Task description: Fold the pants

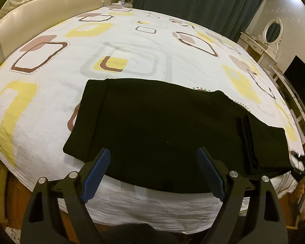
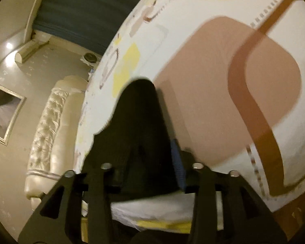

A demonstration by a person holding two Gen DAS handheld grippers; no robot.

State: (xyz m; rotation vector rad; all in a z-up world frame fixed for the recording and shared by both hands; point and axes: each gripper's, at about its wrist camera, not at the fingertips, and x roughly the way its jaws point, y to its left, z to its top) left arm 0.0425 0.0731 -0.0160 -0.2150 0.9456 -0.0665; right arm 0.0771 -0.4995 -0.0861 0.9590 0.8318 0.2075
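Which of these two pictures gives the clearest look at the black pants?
The left wrist view: there the black pants lie whole on the patterned bedsheet, folded into a band, both ends in sight. The right wrist view shows only a blurred dark wedge of the pants running between its tongs, too close to judge the shape.

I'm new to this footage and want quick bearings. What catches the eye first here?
The black pants stand out, lying folded across the near edge of a bed whose white sheet bears yellow and brown rounded squares. The left gripper hovers open above them, and the right gripper has black cloth between its fingers at the pants' right end.
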